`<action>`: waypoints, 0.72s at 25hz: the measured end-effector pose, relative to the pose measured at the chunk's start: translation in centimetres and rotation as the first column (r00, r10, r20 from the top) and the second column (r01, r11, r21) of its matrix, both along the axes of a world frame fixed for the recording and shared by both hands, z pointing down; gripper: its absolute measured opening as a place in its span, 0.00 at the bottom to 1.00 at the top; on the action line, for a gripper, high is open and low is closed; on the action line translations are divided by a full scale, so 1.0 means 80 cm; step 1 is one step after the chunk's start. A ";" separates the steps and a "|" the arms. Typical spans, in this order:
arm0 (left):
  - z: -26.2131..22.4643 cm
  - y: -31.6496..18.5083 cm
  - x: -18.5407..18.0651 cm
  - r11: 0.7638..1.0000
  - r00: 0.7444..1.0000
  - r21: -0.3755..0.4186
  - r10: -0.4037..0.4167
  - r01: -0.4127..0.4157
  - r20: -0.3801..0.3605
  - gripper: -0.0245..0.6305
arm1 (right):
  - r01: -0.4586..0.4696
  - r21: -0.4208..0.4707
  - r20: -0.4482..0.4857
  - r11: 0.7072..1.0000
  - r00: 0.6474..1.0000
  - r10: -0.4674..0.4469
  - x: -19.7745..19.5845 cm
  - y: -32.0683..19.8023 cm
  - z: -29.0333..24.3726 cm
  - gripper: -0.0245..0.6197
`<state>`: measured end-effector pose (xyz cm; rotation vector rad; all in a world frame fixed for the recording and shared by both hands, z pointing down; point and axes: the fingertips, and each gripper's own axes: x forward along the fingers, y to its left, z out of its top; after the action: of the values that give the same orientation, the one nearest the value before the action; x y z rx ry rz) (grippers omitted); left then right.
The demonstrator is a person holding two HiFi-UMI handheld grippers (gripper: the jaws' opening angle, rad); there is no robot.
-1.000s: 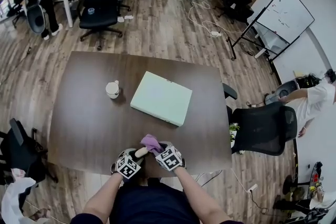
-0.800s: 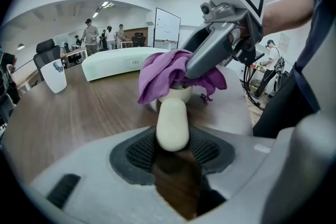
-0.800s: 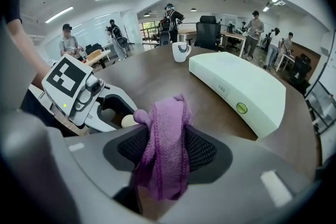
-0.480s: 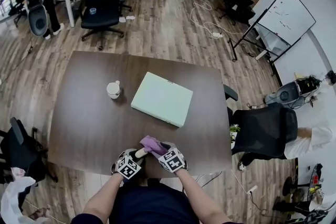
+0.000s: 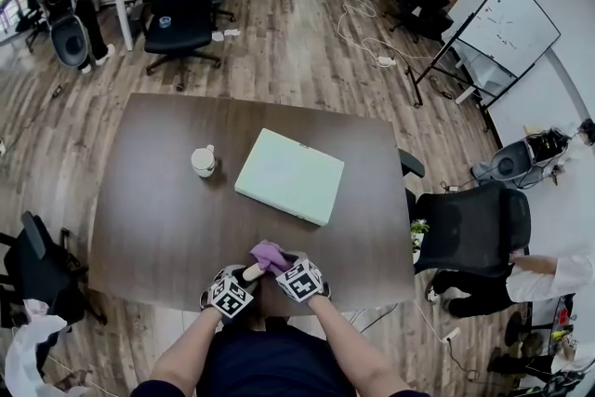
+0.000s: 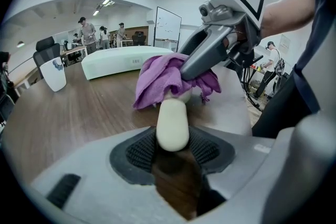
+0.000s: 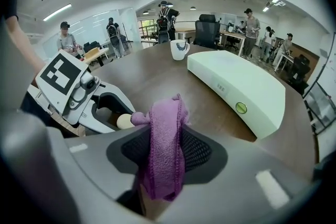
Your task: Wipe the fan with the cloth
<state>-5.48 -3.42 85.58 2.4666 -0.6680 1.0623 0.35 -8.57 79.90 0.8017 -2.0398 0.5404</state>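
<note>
Currently, left gripper (image 6: 173,150): pinching the rounded handle of a small cream-white plastic fan (image 6: 172,123). The handle sits straight between the ribbed black pads, low over the near edge of the table.
Right gripper (image 7: 167,153): closed on a soft purple terry cloth (image 7: 168,123), with a bunched strip of it between the pads. Its jaws have just been closing a little further on it.
Fan head: covered by the cloth, so its shape cannot be seen. The cloth lies over the far end of the handle.
Step in hand: I judge it to be the wiping of the head, one gripper steadying and the other rubbing.
How to do it well: keep the grip on the handle firm and unmoving. Take a fuller fold of cloth, because a thin strip may slip out. Rub with short strokes around the head and press lightly, so the fan does not twist in the pads.
Risk: the cloth may drag off the head, or catch on the left jaws just beside it.
Surroundings: dark brown wooden table (image 5: 158,200). A pale green flat box (image 5: 288,175) and a white mug (image 5: 202,161) stand well apart from the grippers, further across it.
</note>
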 end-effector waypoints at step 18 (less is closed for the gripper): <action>-0.002 0.001 -0.001 1.000 1.000 -0.017 0.002 -0.002 0.001 0.33 | 0.226 0.049 -0.039 0.973 0.974 -0.224 -0.079 0.026 -0.005 0.18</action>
<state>-5.57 -3.36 85.43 2.4530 -0.6547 1.0661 -5.97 -6.52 79.53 0.5957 -2.0881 0.3437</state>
